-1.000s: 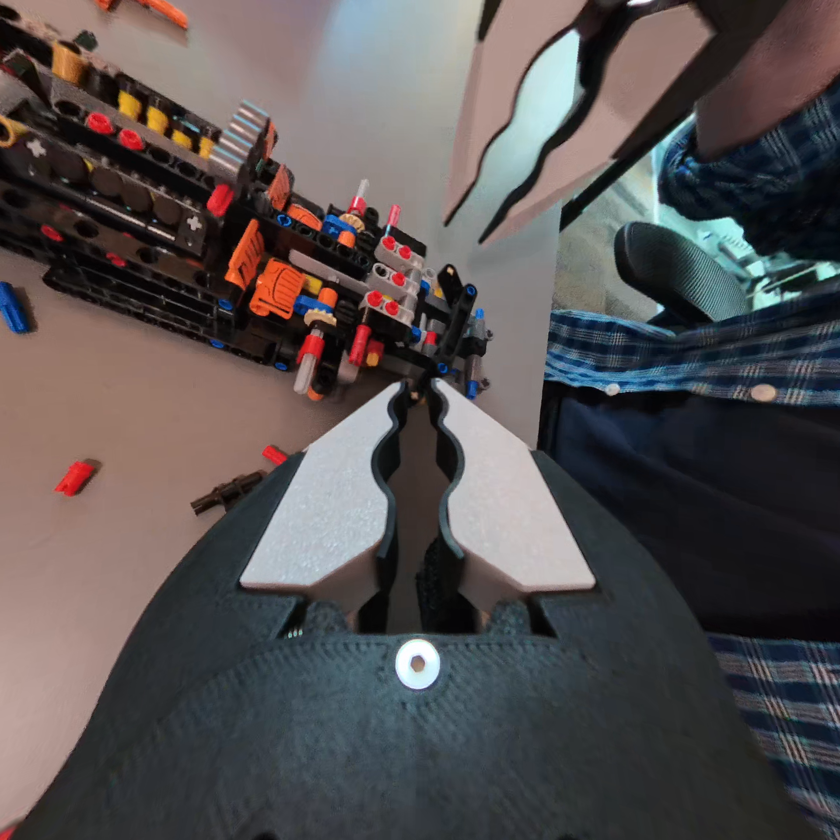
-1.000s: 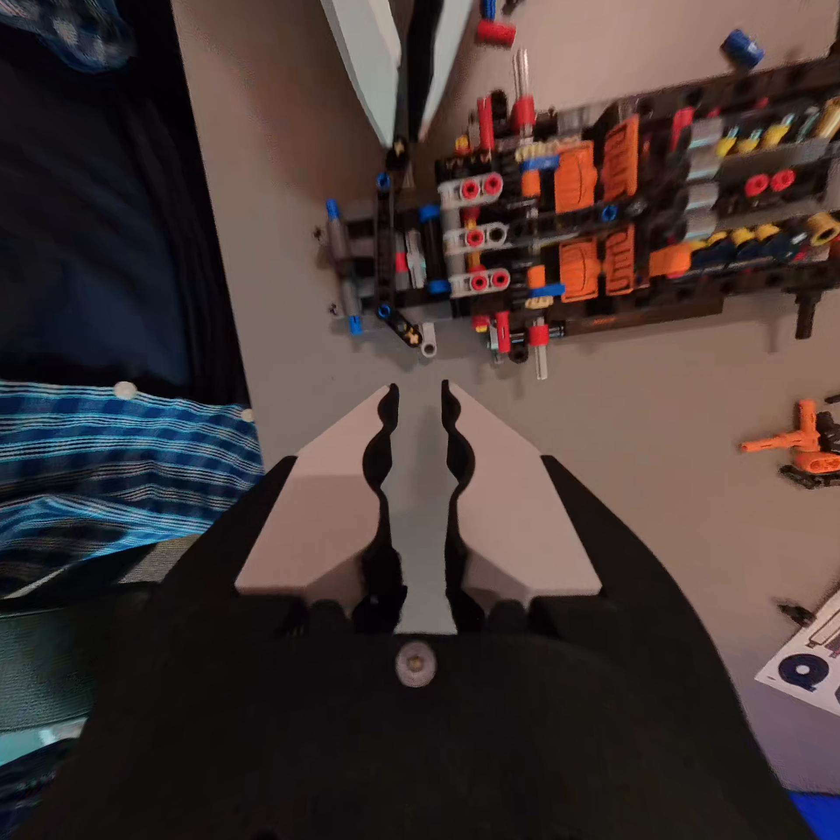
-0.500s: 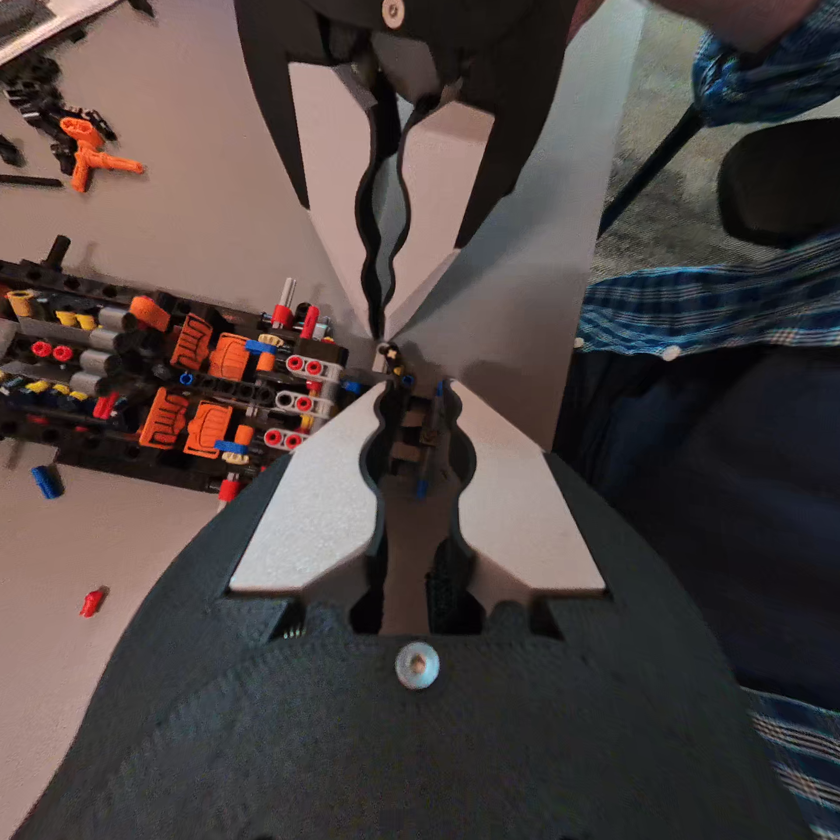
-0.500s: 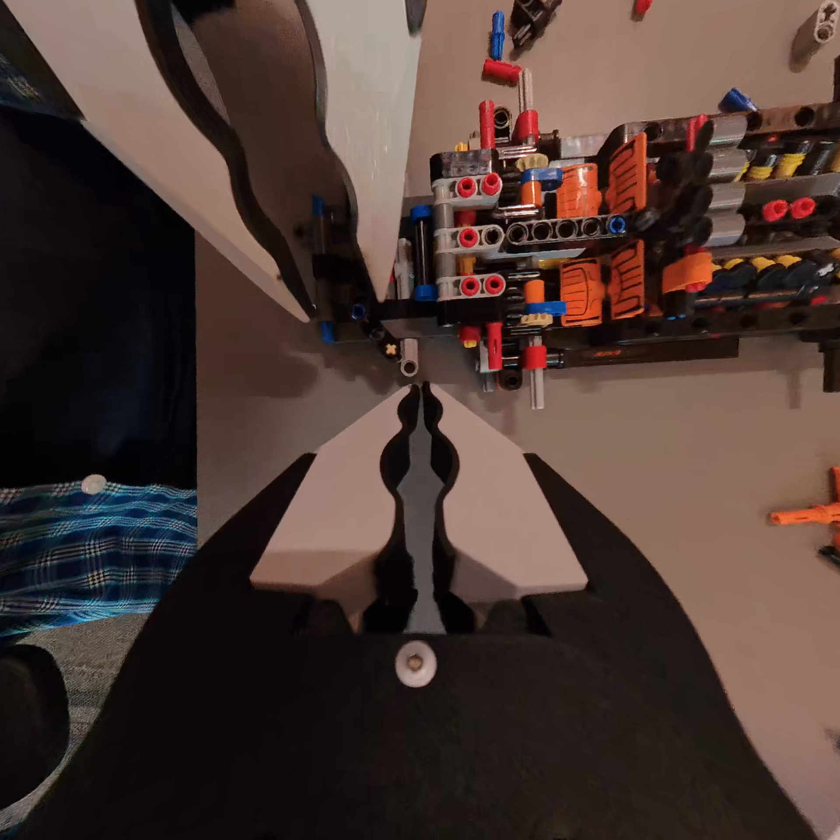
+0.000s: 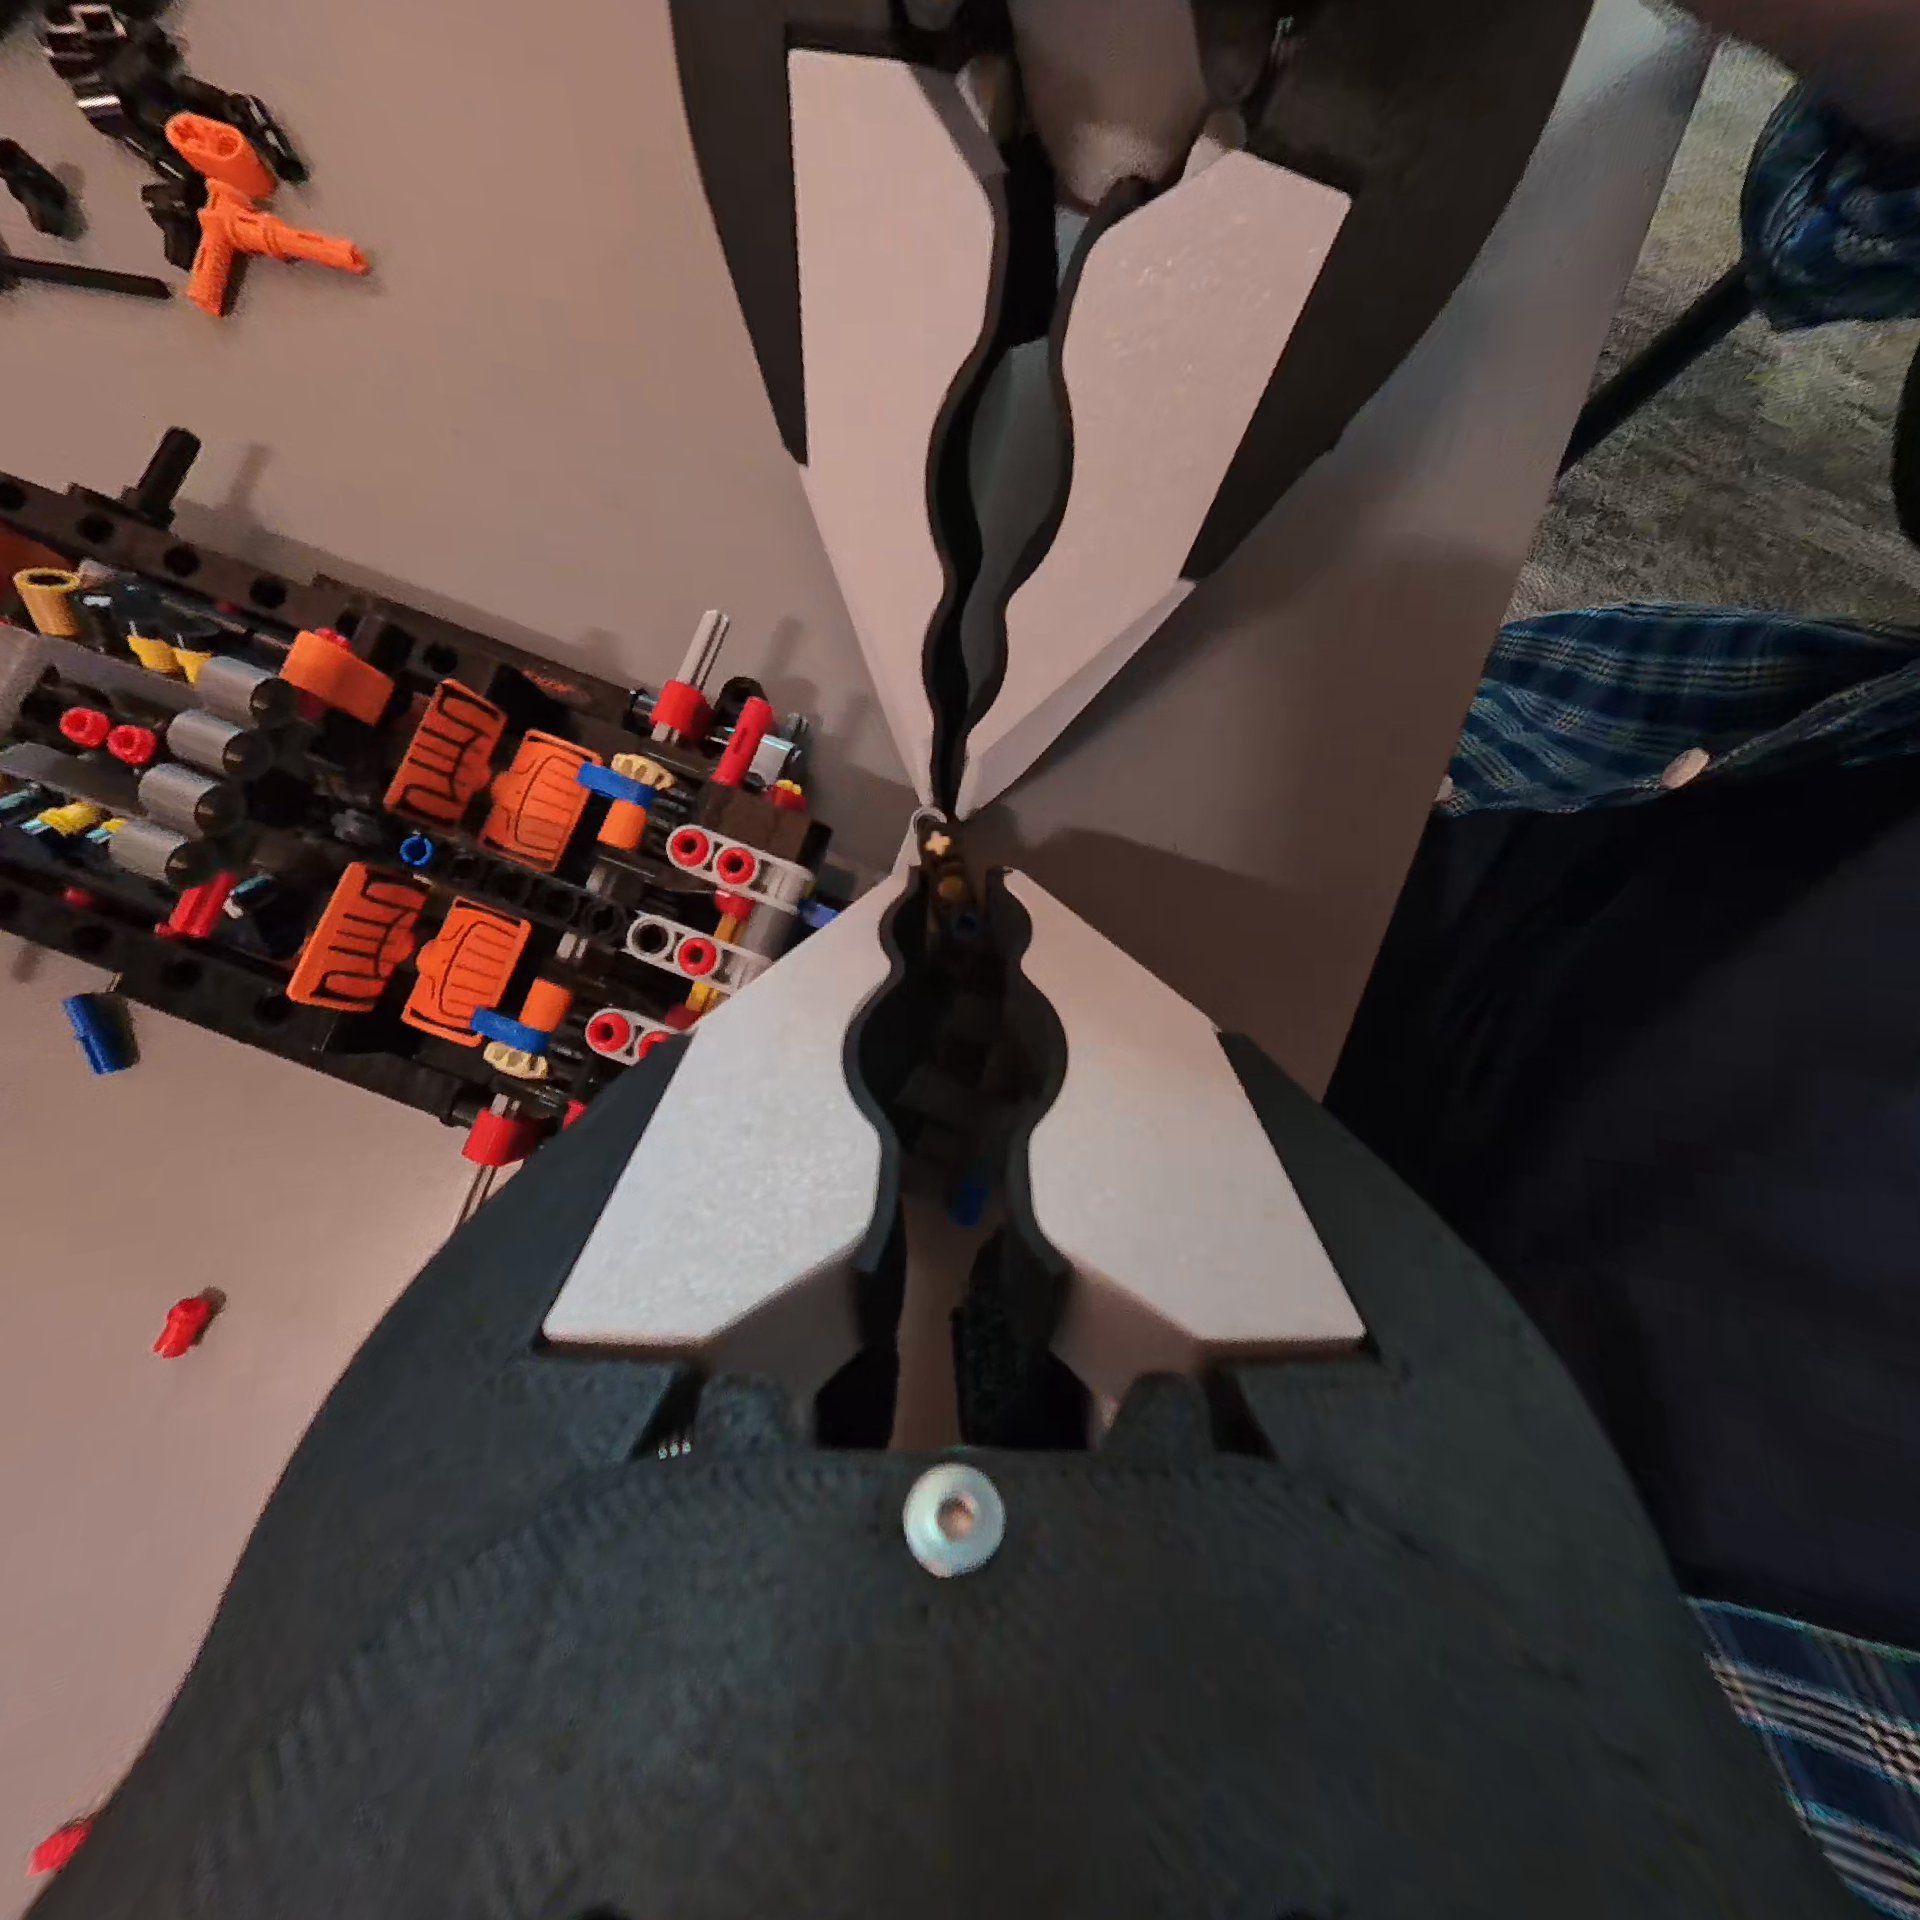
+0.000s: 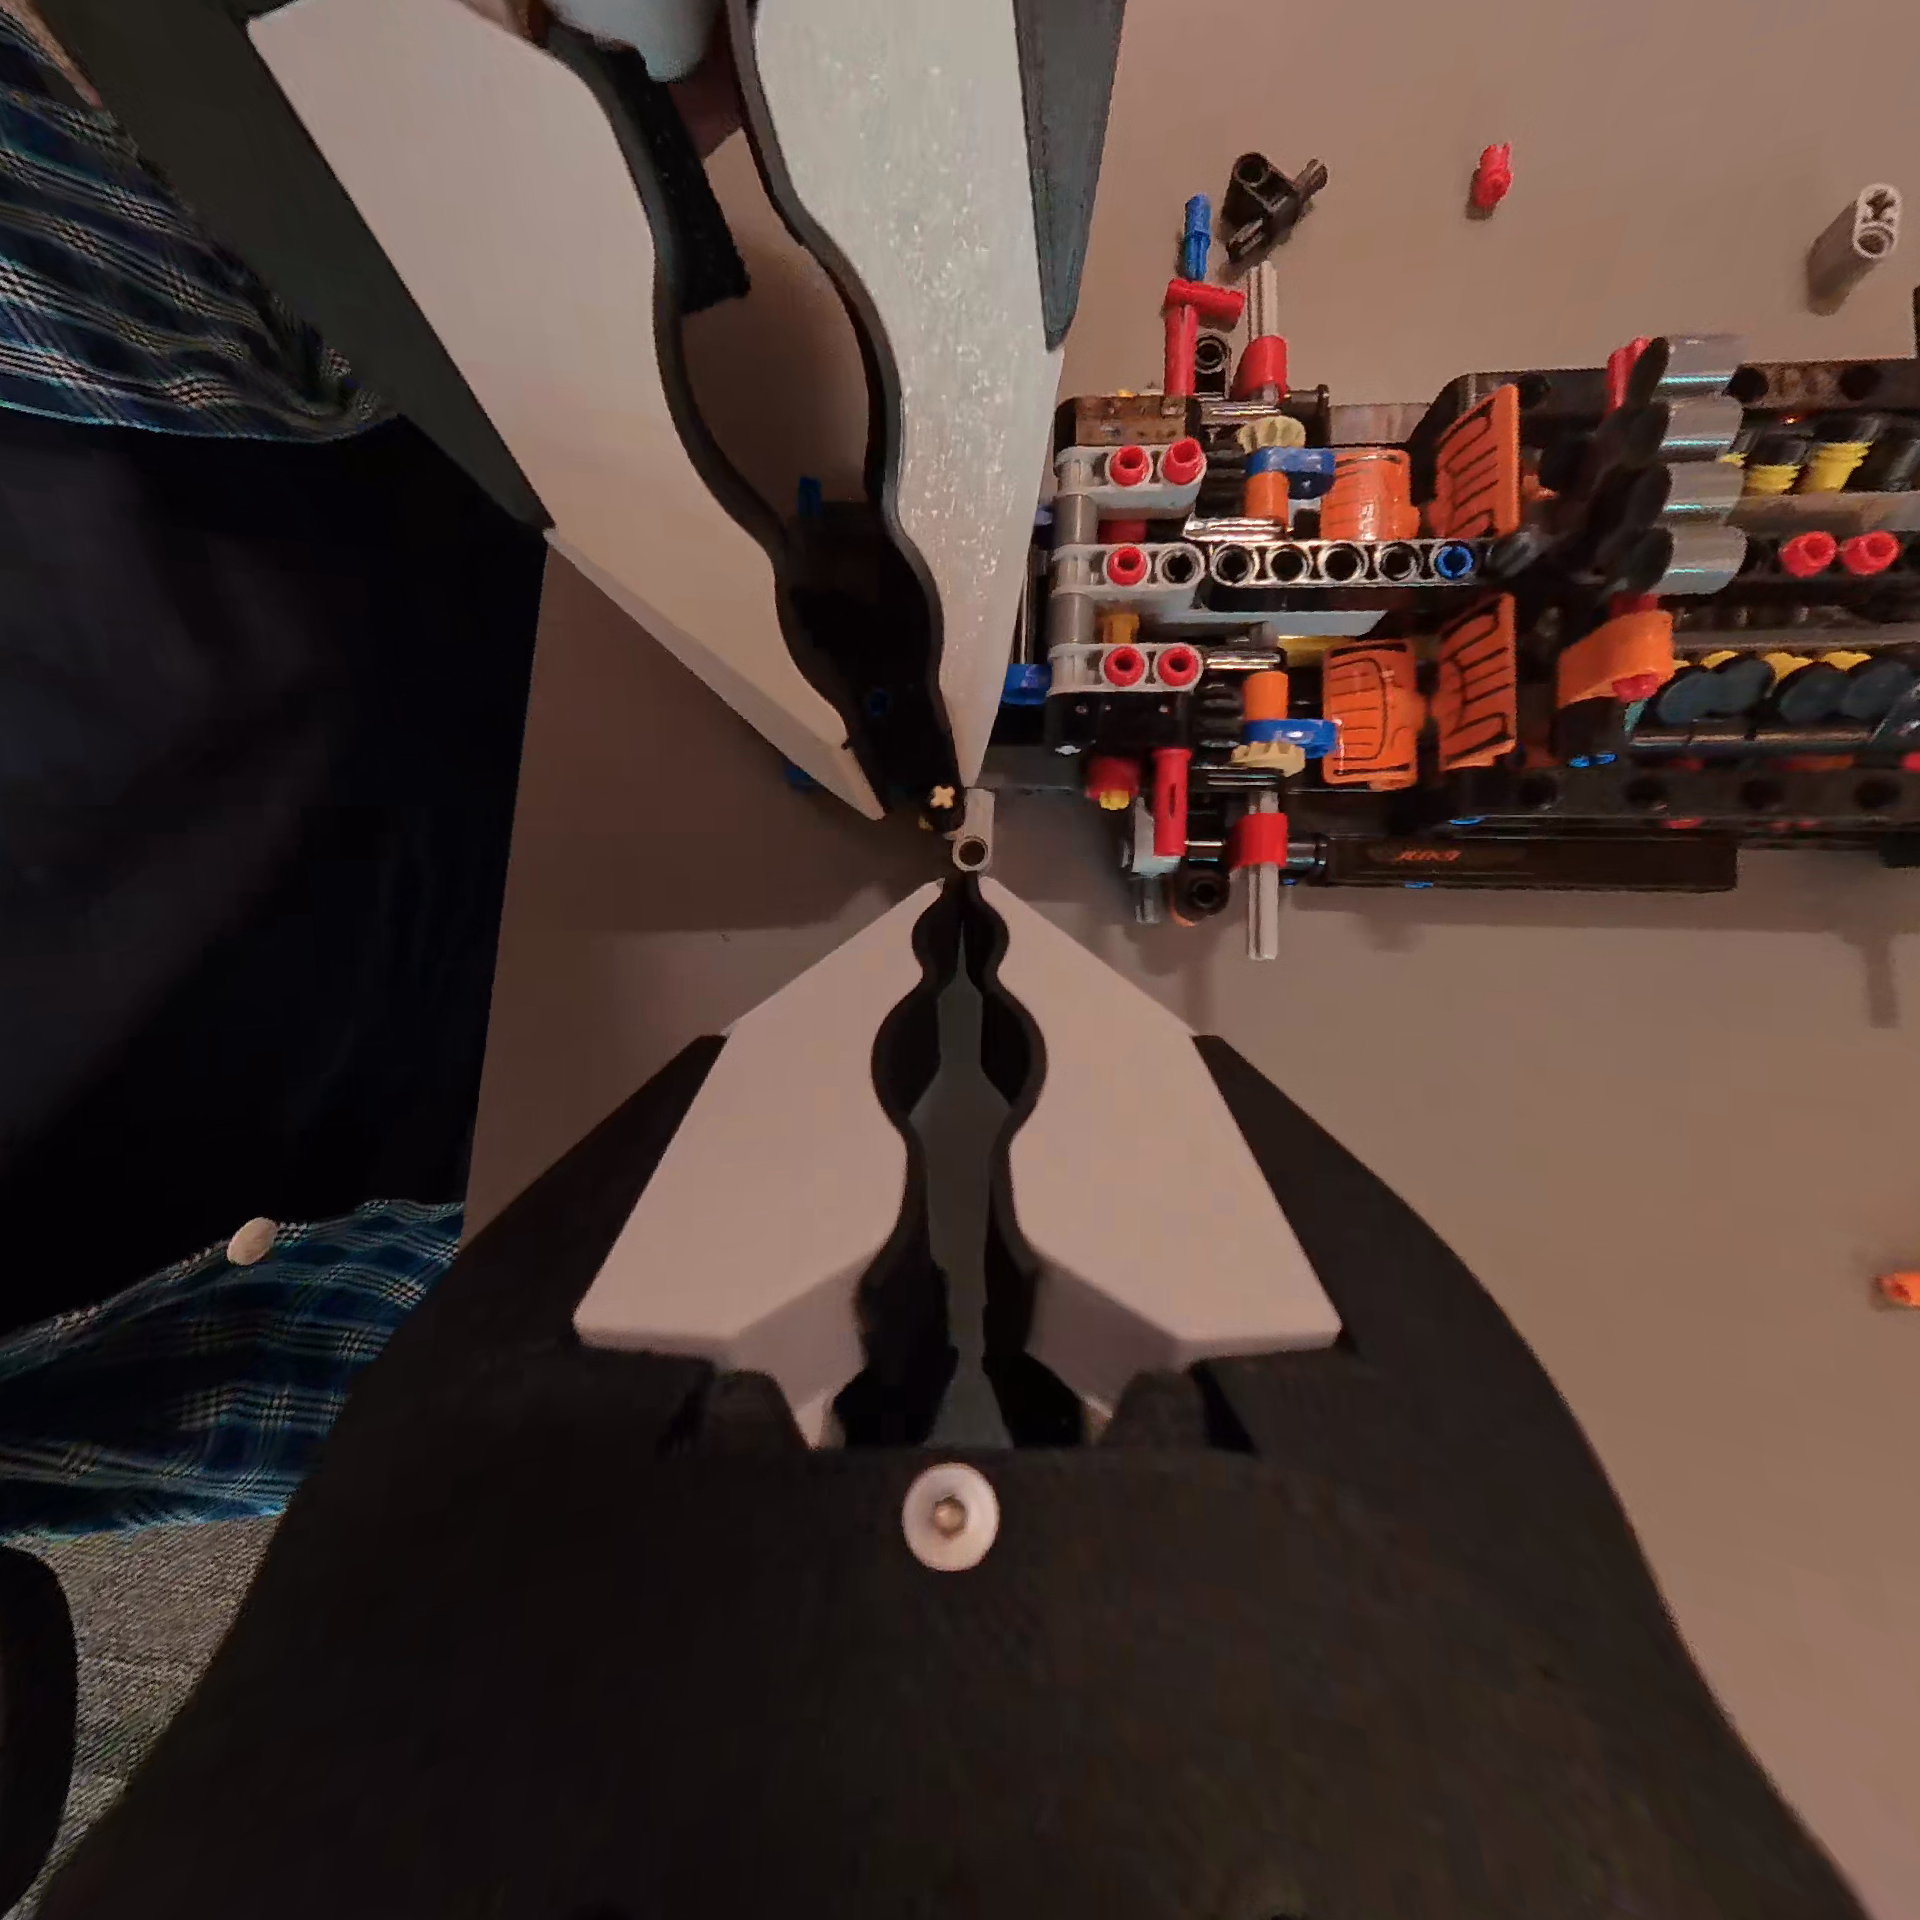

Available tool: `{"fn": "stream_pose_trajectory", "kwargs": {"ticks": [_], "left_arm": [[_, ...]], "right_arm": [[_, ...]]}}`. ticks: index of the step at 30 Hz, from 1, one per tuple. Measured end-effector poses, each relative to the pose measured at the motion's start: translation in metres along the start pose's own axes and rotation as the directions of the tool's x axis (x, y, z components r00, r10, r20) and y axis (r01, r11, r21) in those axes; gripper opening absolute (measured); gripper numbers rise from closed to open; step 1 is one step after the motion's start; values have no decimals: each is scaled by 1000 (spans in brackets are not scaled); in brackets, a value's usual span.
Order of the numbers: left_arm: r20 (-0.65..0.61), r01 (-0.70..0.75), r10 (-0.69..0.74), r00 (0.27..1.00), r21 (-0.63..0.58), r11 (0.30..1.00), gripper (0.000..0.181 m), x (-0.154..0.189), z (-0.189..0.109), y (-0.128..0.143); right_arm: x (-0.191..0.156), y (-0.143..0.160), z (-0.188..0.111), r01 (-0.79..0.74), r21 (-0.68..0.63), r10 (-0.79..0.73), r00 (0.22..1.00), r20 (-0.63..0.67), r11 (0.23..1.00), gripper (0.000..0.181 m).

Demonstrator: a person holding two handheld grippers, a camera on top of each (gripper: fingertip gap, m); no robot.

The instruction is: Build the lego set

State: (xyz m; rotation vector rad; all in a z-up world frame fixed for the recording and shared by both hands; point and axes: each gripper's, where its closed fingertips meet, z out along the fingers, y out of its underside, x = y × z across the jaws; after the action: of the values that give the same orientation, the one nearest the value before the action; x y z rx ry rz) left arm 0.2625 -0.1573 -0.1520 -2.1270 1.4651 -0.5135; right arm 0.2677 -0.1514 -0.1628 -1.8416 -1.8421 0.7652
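The long black Lego model (image 5: pixel 468 852) with orange panels, red pins and grey beams lies on the beige table; it also shows in the right wrist view (image 6: pixel 1351 623). My left gripper (image 5: pixel 951 883) is shut on the model's black end frame (image 5: pixel 951 1039) near the table edge. From the right wrist view it (image 6: pixel 925 800) comes in from above. My right gripper (image 6: pixel 961 894) is shut and empty. Its tips touch a small grey connector (image 6: pixel 972 831) on the model's end corner. In the left wrist view it (image 5: pixel 945 795) points down from the top.
Loose parts lie around: an orange piece (image 5: pixel 239 229), a blue pin (image 5: pixel 99 1029), a red pin (image 5: pixel 185 1325), a grey connector (image 6: pixel 1860 234), a black piece (image 6: pixel 1262 197). The table edge (image 5: pixel 1455 727) runs close by, with a person's plaid shirt (image 5: pixel 1662 707) beyond. My left and right fingertips are right by each other. The black piece (image 6: pixel 1262 197) lies around 12 cm away from my left fingertips.
My left gripper moved in and closed on the model's black end. My right gripper shut and moved forward until its tips met the grey connector.
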Motion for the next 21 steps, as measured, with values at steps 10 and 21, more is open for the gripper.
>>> {"fn": "stream_pose_trajectory", "kwargs": {"ticks": [10,21], "left_arm": [[-9,77,-76,997,85,993,10,-2,-4,-2],[-1,64,-64,998,127,990,10,-5,-7,3]], "right_arm": [[-2,-3,2,-9,44,8,1000,17,999,0],[-3,-9,6,-22,62,19,999,36,998,0]]}}
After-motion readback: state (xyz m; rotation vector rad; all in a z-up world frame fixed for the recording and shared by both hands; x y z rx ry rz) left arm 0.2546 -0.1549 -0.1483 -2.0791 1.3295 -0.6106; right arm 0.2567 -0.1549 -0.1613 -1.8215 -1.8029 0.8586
